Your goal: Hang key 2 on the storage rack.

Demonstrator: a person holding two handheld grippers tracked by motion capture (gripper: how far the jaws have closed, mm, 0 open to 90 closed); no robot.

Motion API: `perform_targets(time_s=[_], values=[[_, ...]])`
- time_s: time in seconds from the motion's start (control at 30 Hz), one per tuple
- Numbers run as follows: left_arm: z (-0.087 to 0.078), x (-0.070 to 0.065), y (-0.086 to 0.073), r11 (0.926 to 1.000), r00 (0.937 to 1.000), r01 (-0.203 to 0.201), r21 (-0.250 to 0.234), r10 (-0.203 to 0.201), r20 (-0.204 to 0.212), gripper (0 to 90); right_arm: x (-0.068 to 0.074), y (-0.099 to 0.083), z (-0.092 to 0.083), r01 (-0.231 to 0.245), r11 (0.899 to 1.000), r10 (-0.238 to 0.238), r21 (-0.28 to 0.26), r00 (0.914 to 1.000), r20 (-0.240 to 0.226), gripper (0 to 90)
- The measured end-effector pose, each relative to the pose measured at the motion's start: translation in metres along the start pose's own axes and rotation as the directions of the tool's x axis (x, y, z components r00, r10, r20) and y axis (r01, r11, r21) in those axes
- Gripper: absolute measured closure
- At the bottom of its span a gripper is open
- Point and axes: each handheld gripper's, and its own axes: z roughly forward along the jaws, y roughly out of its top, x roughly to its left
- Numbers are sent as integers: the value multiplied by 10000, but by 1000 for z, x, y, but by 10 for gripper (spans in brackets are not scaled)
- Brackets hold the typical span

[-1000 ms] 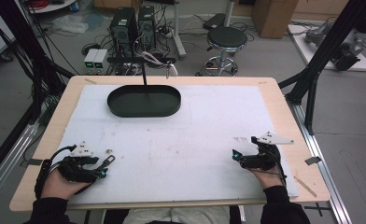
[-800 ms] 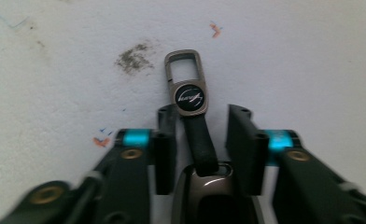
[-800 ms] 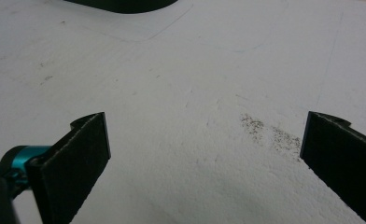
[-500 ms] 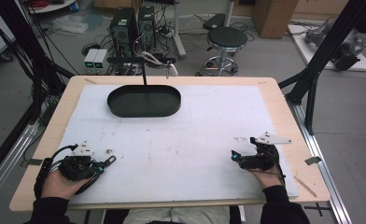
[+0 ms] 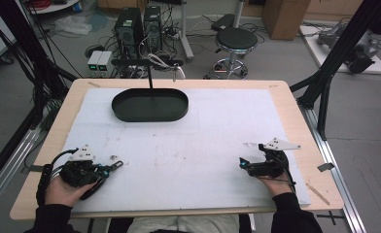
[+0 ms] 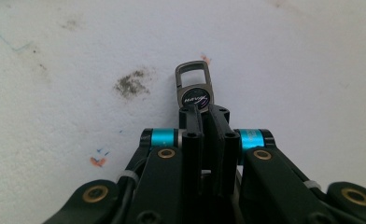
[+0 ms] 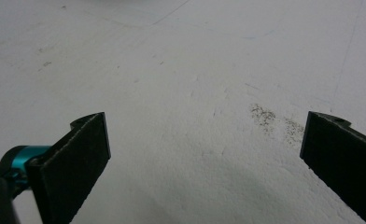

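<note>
**Left gripper clamping a small metal tag; right gripper resting open**

The left gripper (image 6: 204, 109) is lying low over the white mat (image 5: 193, 141), and its jaws have just been closing. They are now standing together on the near end of a small metal tag (image 6: 195, 88), pinching it between the pads. The tag is a grey keyring piece with a rectangular loop and a round dark badge. Most of it is sticking out just ahead of the fingertips, loop end farthest from the gripper, lying flat on the mat. A dark smudge is sitting on the mat ahead and to the left of the tips, in the left gripper view.

In the high view the left gripper (image 5: 112, 167) is resting in the person's left hand (image 5: 64, 187) at the near left of the mat, tips pointing toward the right gripper. The tag (image 5: 113, 158) is showing there as a pale speck by the tips, too small to make out further.

The right gripper (image 5: 242, 164) is lying well apart from the left, held by the right hand (image 5: 276, 182) at the near right. Its jaws are standing wide apart with bare mat between them.

A black tray (image 5: 149, 104) is sitting far ahead of both grippers, nearer the left one's side.
</note>
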Motion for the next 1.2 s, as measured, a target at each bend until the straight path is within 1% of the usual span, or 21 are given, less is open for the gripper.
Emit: perform_targets(time_s=[0.1, 0.17, 0.2, 0.33, 0.4, 0.53, 0.63, 0.7, 0.8, 0.83, 0.9, 1.0, 1.07, 1.1, 1.17, 1.2], values=[[-4, 1, 3, 9995, 10000, 19, -312, -19, -17, 841, 1, 0, -2, -37, 10000, 37, -10, 10000, -24, 7], [-5, 2, 5, 9987, 9996, 161, -494, -150, 240, 841, 2, -1, -3, -45, 10000, 45, -71, 10000, -23, 7], [-5, 3, 6, 9988, 9991, 165, -464, -147, 404, 840, 2, -1, -4, -76, 9999, 76, -80, 10000, -16, 7], [-4, 4, 10, 9991, 9993, 107, -419, -92, 350, 840, 1, -3, -7, -51, 10000, 51, 0, 9999, 132, 7], [-5, 5, 14, 9986, 9992, -19, -522, 39, 389, 840, 0, -5, -9, -90, 10000, 91, -36, 9999, 127, 8], [-7, 8, 25, 9980, 9996, -233, -585, 241, 122, 840, -2, -5, -9, -145, 9999, 146, -84, 9998, 119, 7], [-7, 12, 34, 9970, 9987, -401, -661, 379, -339, 839, -1, -5, -7, -93, 9999, 93, -43, 9999, 66, 7], [-6, 15, 40, 9975, 9981, -412, -572, 384, -481, 839, -1, -4, -6, -98, 10000, 98, -18, 9999, 49, 8], [-9, 18, 48, 9963, 9974, -475, -717, 433, -584, 840, -1, -4, -5, -58, 10000, 58, -1, 10000, 32, 7], [-9, 18, 48, 9963, 9974, -475, -717, 433, -584, 839, -1, -3, -5, -63, 10000, 63, -21, 10000, 23, 8], [-13, 18, 59, 9939, 9966, -592, -932, 534, -629, 840, -1, -3, -5, -108, 9999, 108, -35, 9999, 1, 8], [-18, 20, 69, 9924, 9945, -808, -930, 741, -737, 839, -1, -3, -4, -47, 10000, 46, -33, 10000, -30, 8], [-19, 21, 75, 9905, 9930, -913, -1029, 828, -839, 839, -1, -3, -4, -22, 10000, 22, -16, 10000, -16, 8], [-20, 22, 79, 9884, 9908, -1075, -1072, 976, -941, 839, -2, -3, -5, -31, 10000, 31, -23, 10000, -6, 7], [-20, 24, 82, 9855, 9907, -1118, -1273, 1006, -915, 839, -3, -3, -6, -74, 9999, 74, -69, 10000, 24, 7], [-20, 26, 84, 9854, 9905, -1129, -1274, 1015, -927, 839, -3, -3, -6, -137, 9999, 137, -86, 9999, 34, 8]])
